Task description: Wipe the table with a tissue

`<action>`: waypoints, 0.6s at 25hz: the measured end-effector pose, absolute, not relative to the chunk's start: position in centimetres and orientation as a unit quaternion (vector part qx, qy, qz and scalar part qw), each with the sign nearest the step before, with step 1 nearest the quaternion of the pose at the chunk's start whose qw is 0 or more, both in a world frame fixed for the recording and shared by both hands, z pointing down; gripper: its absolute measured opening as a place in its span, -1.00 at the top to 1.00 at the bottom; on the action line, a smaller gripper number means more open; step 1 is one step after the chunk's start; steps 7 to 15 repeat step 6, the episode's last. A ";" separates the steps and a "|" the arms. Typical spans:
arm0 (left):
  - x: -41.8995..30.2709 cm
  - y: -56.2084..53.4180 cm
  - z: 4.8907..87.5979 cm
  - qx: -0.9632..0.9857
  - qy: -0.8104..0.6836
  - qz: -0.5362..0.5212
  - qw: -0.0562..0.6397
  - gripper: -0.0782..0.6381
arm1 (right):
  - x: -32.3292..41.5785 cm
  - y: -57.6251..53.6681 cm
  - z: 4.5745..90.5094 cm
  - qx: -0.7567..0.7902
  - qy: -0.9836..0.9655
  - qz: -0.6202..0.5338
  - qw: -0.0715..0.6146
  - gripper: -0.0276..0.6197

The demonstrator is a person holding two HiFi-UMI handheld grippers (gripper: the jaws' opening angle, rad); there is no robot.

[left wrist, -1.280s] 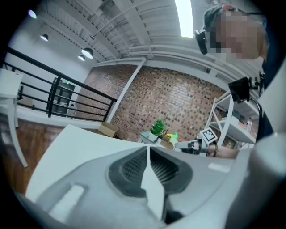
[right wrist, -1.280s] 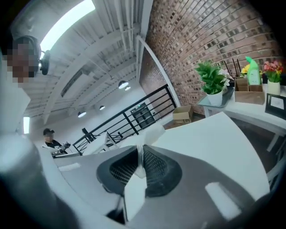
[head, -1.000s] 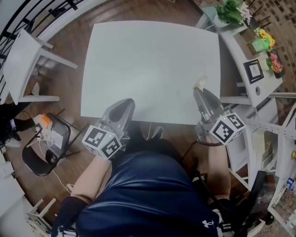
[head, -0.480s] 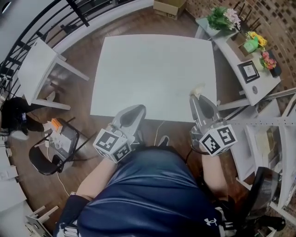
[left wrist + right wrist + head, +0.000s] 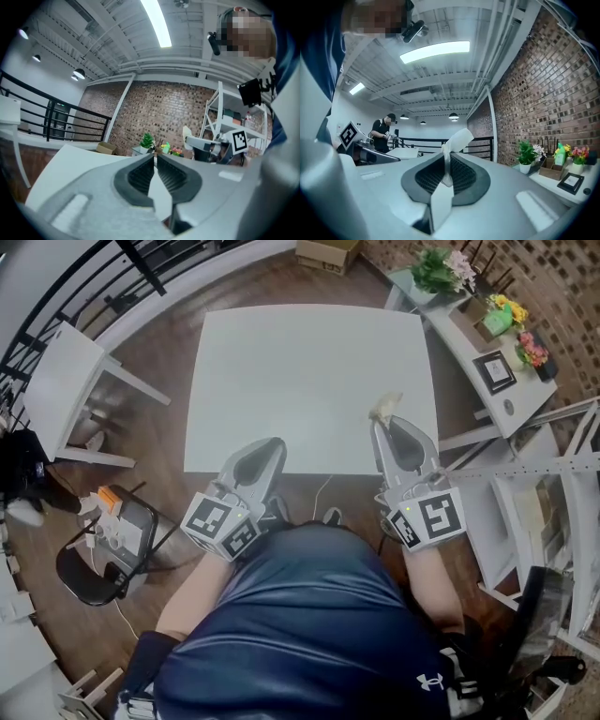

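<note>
Right gripper (image 5: 383, 426) is clamped on the tissue (image 5: 385, 406), which sticks out past its tips over the table's (image 5: 309, 362) near right part, bare top ahead and leftward; left gripper (image 5: 269, 443), jaws together and empty, sits farther off at the near edge.

Loft-style workroom — brick wall (image 5: 543, 84), strip light (image 5: 436, 50), metal shelving (image 5: 219, 108).

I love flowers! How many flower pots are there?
3, along the side shelf: green plant farthest, yellow flowers in the middle, pink flowers nearest. More may be hidden.
</note>
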State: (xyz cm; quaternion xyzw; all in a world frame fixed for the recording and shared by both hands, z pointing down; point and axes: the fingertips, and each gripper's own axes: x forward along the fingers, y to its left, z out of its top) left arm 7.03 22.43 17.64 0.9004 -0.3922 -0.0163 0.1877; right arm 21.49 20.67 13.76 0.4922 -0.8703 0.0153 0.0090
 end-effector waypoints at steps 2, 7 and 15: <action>6.2 22.2 17.7 0.900 -0.392 -0.020 0.189 0.73 | 20.6 20.6 13.6 0.494 -0.869 0.006 0.014 0.82; 4.6 21.5 18.2 0.900 -0.391 -0.022 0.192 0.73 | 19.2 20.1 13.4 0.500 -0.865 -0.024 0.029 0.82; 4.6 21.5 18.2 0.900 -0.391 -0.022 0.192 0.73 | 19.2 20.1 13.4 0.500 -0.865 -0.024 0.029 0.82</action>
